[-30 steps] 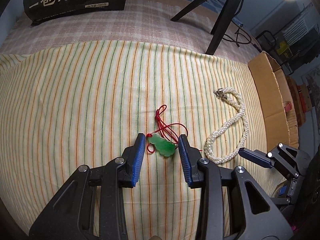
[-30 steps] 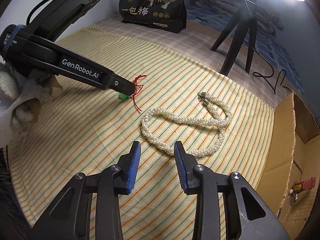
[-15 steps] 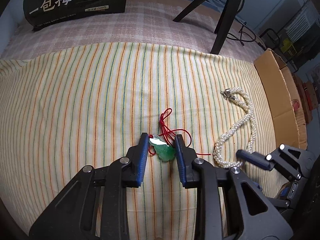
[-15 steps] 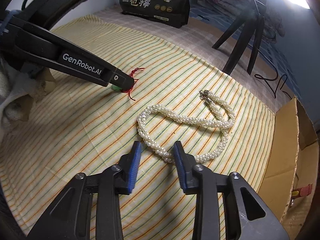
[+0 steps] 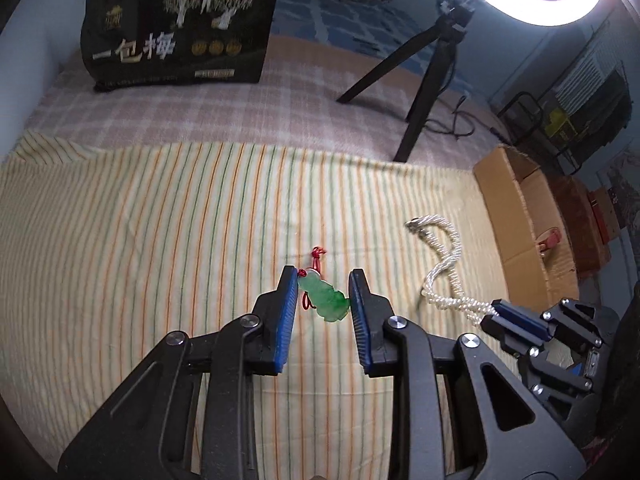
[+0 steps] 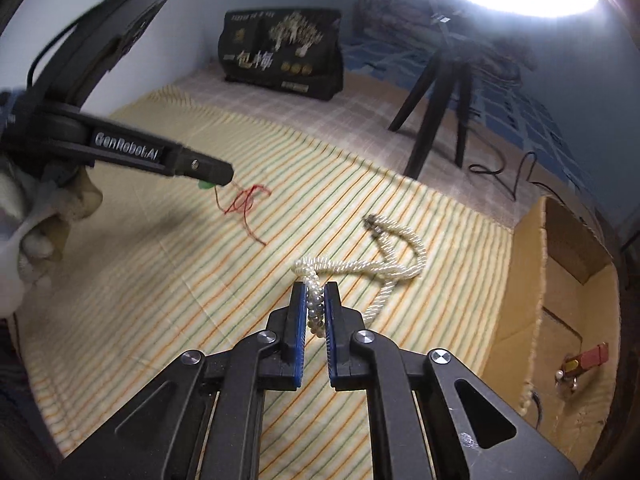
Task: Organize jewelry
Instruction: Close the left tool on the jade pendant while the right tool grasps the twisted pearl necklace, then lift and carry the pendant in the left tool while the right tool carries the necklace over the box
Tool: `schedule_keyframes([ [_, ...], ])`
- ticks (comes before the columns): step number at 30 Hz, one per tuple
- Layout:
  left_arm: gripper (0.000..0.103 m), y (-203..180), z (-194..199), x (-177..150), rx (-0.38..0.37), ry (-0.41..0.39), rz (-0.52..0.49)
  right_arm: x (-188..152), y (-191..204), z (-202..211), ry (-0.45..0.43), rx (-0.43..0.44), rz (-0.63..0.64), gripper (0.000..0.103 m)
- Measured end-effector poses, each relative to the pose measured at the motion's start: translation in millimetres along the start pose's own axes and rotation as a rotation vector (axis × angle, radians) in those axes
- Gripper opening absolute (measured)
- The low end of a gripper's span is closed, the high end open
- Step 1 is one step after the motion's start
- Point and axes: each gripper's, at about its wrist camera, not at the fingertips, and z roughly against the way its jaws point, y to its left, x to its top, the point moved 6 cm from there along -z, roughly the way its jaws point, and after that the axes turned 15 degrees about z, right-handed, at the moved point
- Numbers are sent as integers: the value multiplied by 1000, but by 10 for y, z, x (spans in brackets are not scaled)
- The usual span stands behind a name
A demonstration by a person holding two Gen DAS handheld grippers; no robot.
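My left gripper (image 5: 323, 288) is shut on a green jade pendant (image 5: 325, 297), held across its blue pads and lifted off the striped cloth; its red cord (image 5: 317, 258) hangs behind. In the right wrist view the left gripper (image 6: 218, 172) shows with the red cord (image 6: 246, 204) trailing to the cloth. My right gripper (image 6: 316, 300) is shut on a white pearl necklace (image 6: 384, 264), one end raised and the rest lying on the cloth. It also shows in the left wrist view (image 5: 448, 276), held by the right gripper (image 5: 494, 314).
An open cardboard box (image 6: 568, 292) stands at the right edge of the striped cloth (image 6: 200, 280), with small red items inside. A black printed bag (image 5: 180, 32) and a black tripod (image 5: 424, 92) stand at the back under a ring light.
Both grippers closed on their items and rose: the left lifted the jade pendant, the right shut on the pearl necklace and pulled one end up, stretching it.
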Motion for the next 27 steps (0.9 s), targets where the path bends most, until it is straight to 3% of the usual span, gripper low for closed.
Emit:
schedule_keyframes([
  [13, 25, -483, 633, -163, -109, -113, -86, 73, -171, 934, -171, -47, -121, 6],
  [27, 25, -980, 958, -405, -169, -149, -179, -86, -262, 1928, -311, -113, -161, 6],
])
